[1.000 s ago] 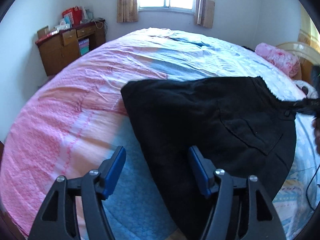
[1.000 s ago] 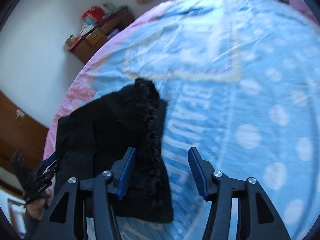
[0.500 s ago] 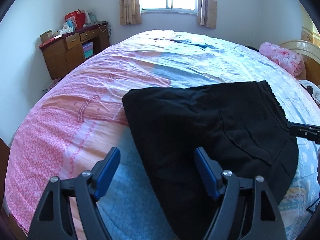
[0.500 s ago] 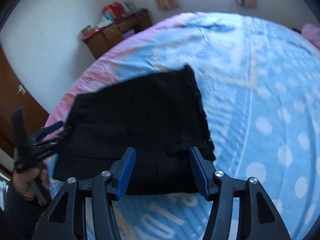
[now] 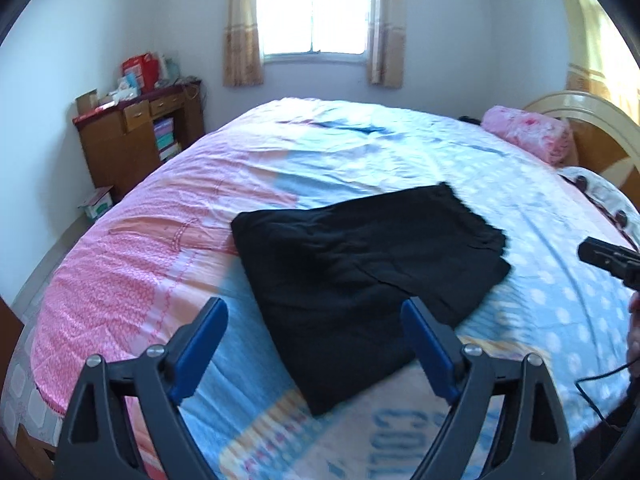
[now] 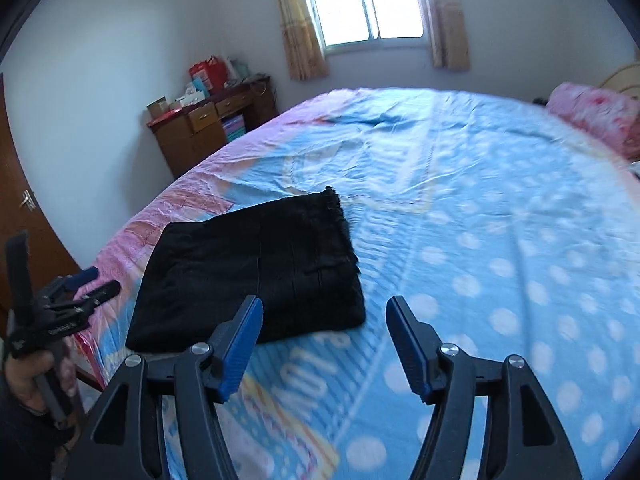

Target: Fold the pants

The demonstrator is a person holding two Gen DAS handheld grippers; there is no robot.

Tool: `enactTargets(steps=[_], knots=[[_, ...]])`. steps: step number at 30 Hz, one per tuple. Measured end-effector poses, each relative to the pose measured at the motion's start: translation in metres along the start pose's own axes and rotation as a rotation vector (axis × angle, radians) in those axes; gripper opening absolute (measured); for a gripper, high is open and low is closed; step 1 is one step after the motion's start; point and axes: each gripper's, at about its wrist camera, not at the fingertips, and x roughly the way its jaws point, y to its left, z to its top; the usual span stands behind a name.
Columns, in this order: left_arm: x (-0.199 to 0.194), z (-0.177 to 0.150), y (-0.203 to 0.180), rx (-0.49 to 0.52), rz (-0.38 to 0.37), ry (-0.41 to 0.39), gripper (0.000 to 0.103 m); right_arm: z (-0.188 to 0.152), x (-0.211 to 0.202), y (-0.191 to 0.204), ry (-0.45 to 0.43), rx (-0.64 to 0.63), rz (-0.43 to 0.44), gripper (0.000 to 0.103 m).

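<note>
a wide bed (image 5: 400, 152) fills most of both views, covered by a sheet that is pink along its left side and pale blue with white dots to the right. on the near left part of the bed lie the black pants (image 5: 360, 264), folded into a flat, roughly rectangular bundle, with one frayed edge on the far right side; in the right wrist view the same pants (image 6: 256, 272) sit near the bed's left edge, and nothing touches them. against the far left wall stands a wooden desk (image 5: 132, 136) with drawers and boxes on top. a bright window (image 5: 314, 14) with tan curtains is in the far wall. a pink pillow (image 5: 528, 134) rests at the far right of the bed, next to a pale headboard (image 5: 576, 116).

the left gripper (image 5: 314, 346) hangs above the near edge of the pants, its blue-padded jaws spread wide and holding nothing. the right gripper (image 6: 324, 346) hangs over the sheet just right of the pants, jaws likewise spread apart and empty.
</note>
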Motion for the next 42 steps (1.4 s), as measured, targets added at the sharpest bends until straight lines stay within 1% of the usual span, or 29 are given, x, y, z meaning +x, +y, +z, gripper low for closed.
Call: enactTargets(steps=[4,6,15,19,26,30,32,39,42], knots=[[-0.022,-0.008,-0.013,0.010,-0.027,-0.027,0.092,-0.020,-0.024,0.005,-0.022,-0.013,-0.030,0.066],[-0.030,-0.012,-0.019,0.008,-0.040,-0.042,0.094,-0.026,-0.031,0.009,-0.029,-0.017,-0.039,0.066],[-0.046,-0.014,-0.036,0.011,-0.090,-0.068,0.095,-0.033,-0.060,0.022,-0.071,-0.012,-0.039,0.067],[-0.050,-0.013,-0.039,0.008,-0.099,-0.080,0.095,-0.036,-0.067,0.029,-0.078,-0.016,-0.041,0.067],[-0.052,-0.014,-0.040,0.004,-0.107,-0.079,0.096,-0.037,-0.076,0.039,-0.093,-0.031,-0.028,0.067],[-0.054,-0.014,-0.043,0.015,-0.095,-0.091,0.102,-0.036,-0.080,0.039,-0.105,-0.028,-0.029,0.068],[-0.054,-0.014,-0.045,0.016,-0.100,-0.089,0.102,-0.037,-0.083,0.038,-0.112,-0.026,-0.030,0.071],[-0.053,-0.014,-0.050,0.025,-0.103,-0.070,0.102,-0.036,-0.089,0.036,-0.125,-0.024,-0.039,0.072],[-0.057,-0.013,-0.053,0.040,-0.089,-0.085,0.102,-0.036,-0.092,0.038,-0.132,-0.026,-0.038,0.072]])
